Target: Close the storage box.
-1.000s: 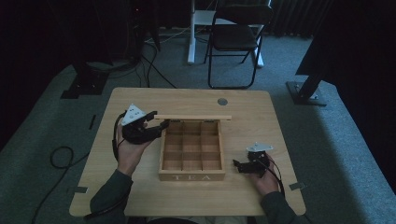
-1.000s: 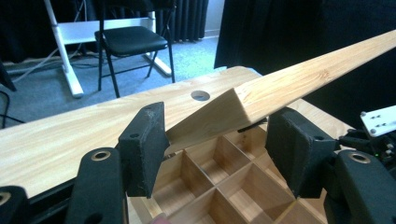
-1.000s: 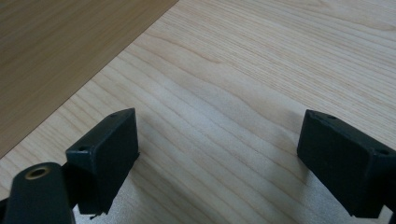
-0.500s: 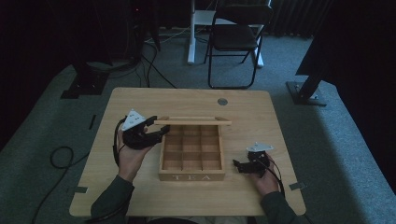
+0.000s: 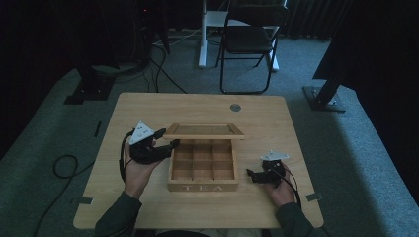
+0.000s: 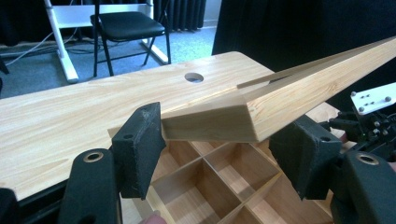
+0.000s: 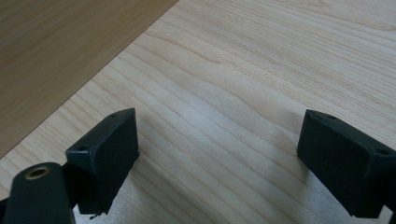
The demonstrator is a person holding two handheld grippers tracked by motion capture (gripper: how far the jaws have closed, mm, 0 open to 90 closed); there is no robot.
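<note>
A wooden tea box (image 5: 202, 187) with several compartments (image 6: 205, 182) stands mid-table. Its framed lid (image 5: 203, 131) is raised and tilted over the back of the box. My left gripper (image 5: 167, 138) is at the lid's left front corner. In the left gripper view that lid corner (image 6: 210, 123) lies between the jaws of the left gripper (image 6: 219, 154). The jaws have just been opening; one pad (image 6: 140, 144) touches the wood and a gap shows at the other. My right gripper (image 5: 251, 175) rests low on the table right of the box, open, nothing between the jaws.
The box's side wall (image 7: 60, 51) lies close to the right gripper (image 7: 219, 158). A round cable hole (image 5: 235, 107) is in the table's far side. A black chair (image 5: 249, 39) stands beyond the table. Bare tabletop (image 5: 296, 128) surrounds the box.
The left gripper has shifted slightly toward the near edge with its jaws wider. The lid now shows more of its face than its edge. The right gripper has not moved.
</note>
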